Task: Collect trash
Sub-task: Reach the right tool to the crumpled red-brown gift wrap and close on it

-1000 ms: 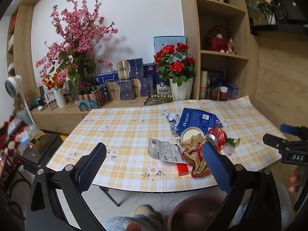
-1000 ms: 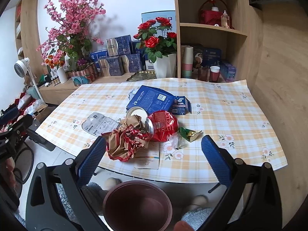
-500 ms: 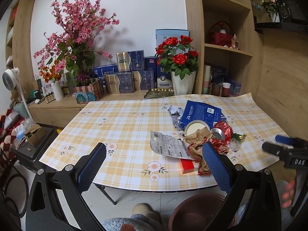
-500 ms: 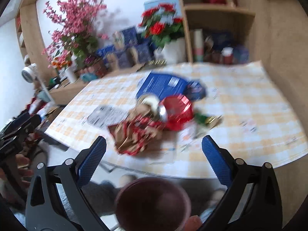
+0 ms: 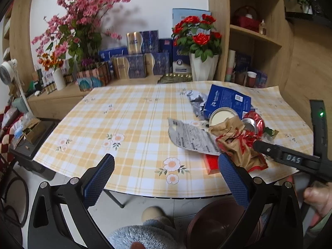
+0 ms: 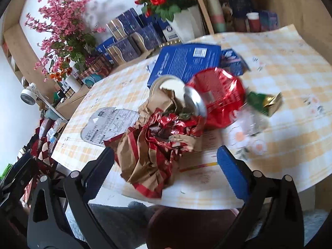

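Dark red bin [image 5: 215, 226] under table edge: only part of rim shows, rest behind left gripper [image 5: 166, 178] frame and bottom edge.
Red card [image 5: 211, 164]: mostly under grey printed sheet [image 5: 193, 139] and crumpled brown-red paper [image 5: 238, 145].
Right gripper [image 6: 166, 161] view: clear wrapper [image 6: 249, 122] blurred, shape unreadable.
Round lid [image 6: 166, 84] half covered by paper.
Small blue box [image 6: 234, 61] smeared, print illegible.
Hand [image 5: 317, 197] cut by right edge.

A white wall [image 5: 157, 4] stands behind a low wooden sideboard [image 5: 62, 95]. Tall wooden shelving [image 5: 255, 35] rises at the right. Pale floor tiles [image 5: 132, 205] lie under the yellow-checked tabletop [image 5: 128, 120] in daylight.
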{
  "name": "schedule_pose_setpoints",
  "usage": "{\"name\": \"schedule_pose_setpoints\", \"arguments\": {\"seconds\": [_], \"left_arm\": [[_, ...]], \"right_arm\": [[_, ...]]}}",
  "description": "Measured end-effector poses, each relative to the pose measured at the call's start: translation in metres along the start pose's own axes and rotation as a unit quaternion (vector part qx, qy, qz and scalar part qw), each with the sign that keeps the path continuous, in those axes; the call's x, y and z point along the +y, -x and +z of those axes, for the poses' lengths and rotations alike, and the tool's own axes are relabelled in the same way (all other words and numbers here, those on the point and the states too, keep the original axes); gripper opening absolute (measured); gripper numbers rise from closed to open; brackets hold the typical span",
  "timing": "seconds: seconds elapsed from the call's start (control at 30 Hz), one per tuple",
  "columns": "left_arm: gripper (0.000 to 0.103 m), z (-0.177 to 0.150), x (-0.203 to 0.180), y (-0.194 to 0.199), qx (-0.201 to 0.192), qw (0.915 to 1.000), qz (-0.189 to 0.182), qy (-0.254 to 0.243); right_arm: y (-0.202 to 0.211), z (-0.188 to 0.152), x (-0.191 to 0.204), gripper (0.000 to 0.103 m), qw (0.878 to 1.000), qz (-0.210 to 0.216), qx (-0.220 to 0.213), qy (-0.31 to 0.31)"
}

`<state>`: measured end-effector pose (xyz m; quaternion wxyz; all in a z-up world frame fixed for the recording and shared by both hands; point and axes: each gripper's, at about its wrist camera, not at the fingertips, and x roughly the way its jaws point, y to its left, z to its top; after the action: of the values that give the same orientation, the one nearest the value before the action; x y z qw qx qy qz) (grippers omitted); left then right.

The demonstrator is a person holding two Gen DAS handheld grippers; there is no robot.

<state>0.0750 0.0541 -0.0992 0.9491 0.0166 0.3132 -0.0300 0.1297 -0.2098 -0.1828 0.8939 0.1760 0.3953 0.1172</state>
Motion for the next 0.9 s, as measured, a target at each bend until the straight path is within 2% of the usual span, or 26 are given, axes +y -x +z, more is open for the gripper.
{"name": "schedule_pose_setpoints", "arguments": {"seconds": [0.1,0.13,0.2,0.33,0.5,0.63,0.9], "left_arm": [[0.098,-0.004,0.007,-0.008,0.013,0.9995,-0.016,0.023],[0.098,-0.005,0.009,-0.011,0.017,0.9993,-0.017,0.029],[0.098,-0.006,0.011,-0.015,0.023,0.9991,-0.012,0.033],[0.098,-0.009,0.009,-0.02,0.025,0.999,-0.016,0.033],[0.098,-0.01,0.004,-0.022,0.027,0.9991,-0.023,0.022],[0.098,-0.009,0.004,-0.024,0.025,0.9991,-0.026,0.023],[0.098,-0.011,0.015,-0.04,0.051,0.9944,-0.059,0.072]], "right_arm": [[-0.017,-0.002,-0.001,0.095,1.0,-0.006,0.006,-0.006],[-0.021,-0.002,-0.001,0.09,1.0,-0.009,0.005,-0.009],[-0.029,-0.003,-0.003,0.088,1.0,-0.007,0.002,-0.018],[-0.039,-0.002,-0.011,0.084,0.999,0.022,0.006,-0.049],[-0.038,-0.004,-0.012,0.069,0.997,0.057,0.009,-0.057],[-0.02,-0.003,-0.007,0.066,0.995,0.086,-0.02,-0.052],[0.01,0.009,-0.003,0.066,0.994,0.079,-0.073,-0.028]]}}
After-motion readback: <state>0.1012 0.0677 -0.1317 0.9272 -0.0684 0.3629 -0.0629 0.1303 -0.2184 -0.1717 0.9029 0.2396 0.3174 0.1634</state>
